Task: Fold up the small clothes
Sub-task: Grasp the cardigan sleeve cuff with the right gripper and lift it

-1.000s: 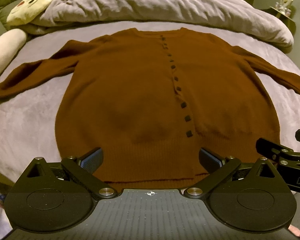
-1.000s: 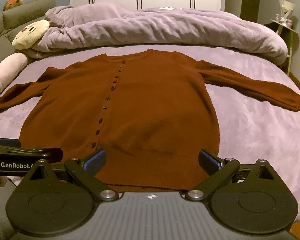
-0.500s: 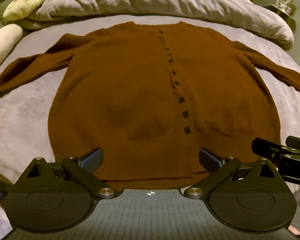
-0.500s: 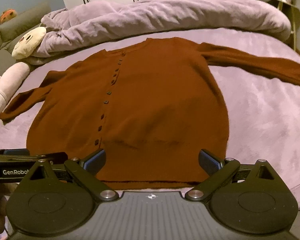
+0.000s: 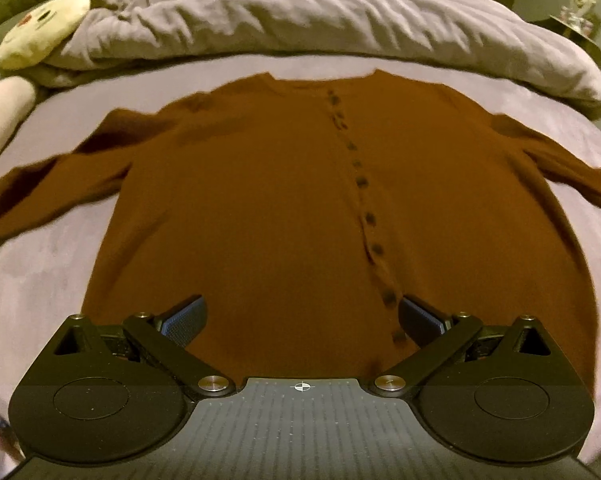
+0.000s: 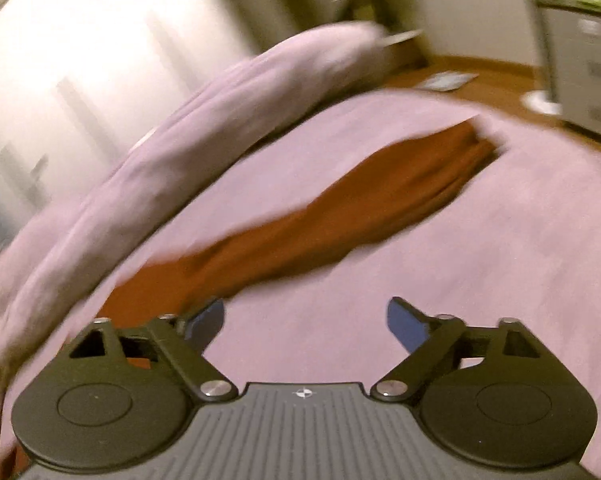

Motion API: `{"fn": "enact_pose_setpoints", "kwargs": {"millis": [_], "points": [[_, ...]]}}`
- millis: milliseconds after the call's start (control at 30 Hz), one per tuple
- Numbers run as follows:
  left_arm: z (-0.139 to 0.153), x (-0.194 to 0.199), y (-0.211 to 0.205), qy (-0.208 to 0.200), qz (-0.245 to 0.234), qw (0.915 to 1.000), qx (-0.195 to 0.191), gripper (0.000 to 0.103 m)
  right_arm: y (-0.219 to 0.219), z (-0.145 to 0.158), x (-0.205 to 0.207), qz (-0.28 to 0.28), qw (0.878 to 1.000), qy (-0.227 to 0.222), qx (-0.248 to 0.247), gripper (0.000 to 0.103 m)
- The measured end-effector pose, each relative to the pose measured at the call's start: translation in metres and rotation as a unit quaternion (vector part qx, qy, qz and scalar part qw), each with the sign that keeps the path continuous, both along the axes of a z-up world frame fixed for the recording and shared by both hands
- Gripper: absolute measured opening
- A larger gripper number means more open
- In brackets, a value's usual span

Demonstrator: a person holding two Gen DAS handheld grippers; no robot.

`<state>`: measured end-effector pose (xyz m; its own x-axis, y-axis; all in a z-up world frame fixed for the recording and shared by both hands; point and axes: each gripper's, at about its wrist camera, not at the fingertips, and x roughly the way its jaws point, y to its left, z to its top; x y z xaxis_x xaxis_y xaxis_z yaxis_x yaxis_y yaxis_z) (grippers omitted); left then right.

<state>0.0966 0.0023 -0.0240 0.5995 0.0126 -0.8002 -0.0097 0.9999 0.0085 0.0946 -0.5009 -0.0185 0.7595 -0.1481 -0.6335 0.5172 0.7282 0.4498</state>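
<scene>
Right wrist view has swung from the cardigan's (image 5: 300,200) body to its sleeve (image 6: 340,216). Right gripper (image 6: 304,320) jaws, just narrowing, stay apart and empty. Left gripper (image 5: 300,316), nearer the hem, gapes empty.

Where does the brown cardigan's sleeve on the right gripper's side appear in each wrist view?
Left wrist: the sleeve runs off the right edge, beside the cardigan body.
Right wrist: the same sleeve crosses the middle, slanting up to the right, blurred.
Shared landmark: the rumpled duvet behind it on the bed.
</scene>
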Motion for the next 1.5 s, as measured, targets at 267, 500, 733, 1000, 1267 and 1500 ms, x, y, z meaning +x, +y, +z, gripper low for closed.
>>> {"fn": "enact_pose_setpoints", "kwargs": {"millis": [267, 500, 733, 1000, 1267, 1500], "points": [[-0.03, 0.036, -0.011, 0.005, 0.017, 0.9996, 0.021, 0.103, -0.11, -0.047, 0.016, -0.141, 0.985, 0.016, 0.095, 0.044], [-0.054, 0.04, -0.003, 0.035, 0.025, 0.9991, 0.001, 0.103, -0.129, -0.065, 0.023, -0.151, 0.98, -0.03, 0.125, 0.039], [-0.061, 0.036, 0.006, 0.026, 0.023, 0.9991, -0.024, 0.103, -0.133, -0.06, 0.048, -0.136, 0.986, -0.01, 0.092, 0.008], [-0.053, 0.048, 0.012, 0.048, 0.025, 0.9978, -0.039, 0.103, -0.073, -0.015, 0.073, -0.053, 0.998, -0.027, -0.013, 0.006], [-0.023, 0.048, 0.027, 0.002, 0.037, 0.9964, -0.077, 0.103, 0.104, 0.026, 0.111, 0.211, 0.966, -0.083, -0.124, 0.006], [-0.01, 0.067, 0.031, 0.0, 0.019, 0.9917, -0.127, 0.103, 0.25, -0.017, 0.106, 0.381, 0.908, -0.045, -0.167, 0.013]]}}
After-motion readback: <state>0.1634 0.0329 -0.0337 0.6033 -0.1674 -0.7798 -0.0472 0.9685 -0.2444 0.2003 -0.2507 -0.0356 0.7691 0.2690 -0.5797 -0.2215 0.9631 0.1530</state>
